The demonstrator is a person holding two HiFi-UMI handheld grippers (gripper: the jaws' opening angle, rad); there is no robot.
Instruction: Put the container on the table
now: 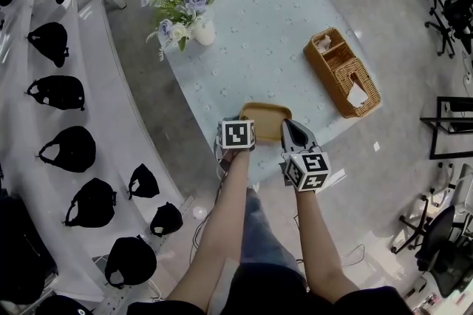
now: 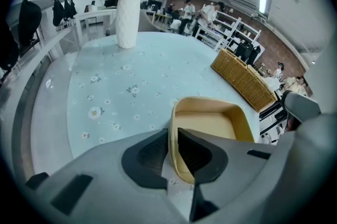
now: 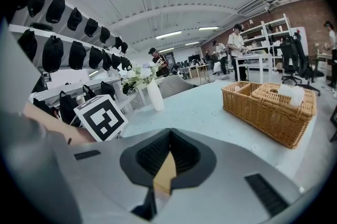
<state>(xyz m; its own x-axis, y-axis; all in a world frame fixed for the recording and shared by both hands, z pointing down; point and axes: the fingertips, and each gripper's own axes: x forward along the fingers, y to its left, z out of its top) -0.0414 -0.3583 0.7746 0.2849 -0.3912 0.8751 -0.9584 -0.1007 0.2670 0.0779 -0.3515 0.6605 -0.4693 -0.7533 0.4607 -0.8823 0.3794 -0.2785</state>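
Note:
A shallow tan container [image 1: 264, 116] sits at the near edge of the pale blue flowered table [image 1: 259, 40]. In the left gripper view the container [image 2: 210, 125] is empty, and my left gripper [image 2: 172, 152] is shut on its near left wall. My right gripper [image 3: 167, 165] is shut on a tan edge of the container [image 3: 165, 175], which shows as a wedge between the jaws. From the head camera, the left gripper [image 1: 238, 136] and right gripper [image 1: 299, 151] flank the container's near side.
A white vase of flowers [image 1: 188, 7] stands at the table's far left. A wicker basket [image 1: 341, 71] with paper items sits on the right. Black caps hang on white racks [image 1: 66, 151] to the left. Office chairs [image 1: 443, 3] stand at the right.

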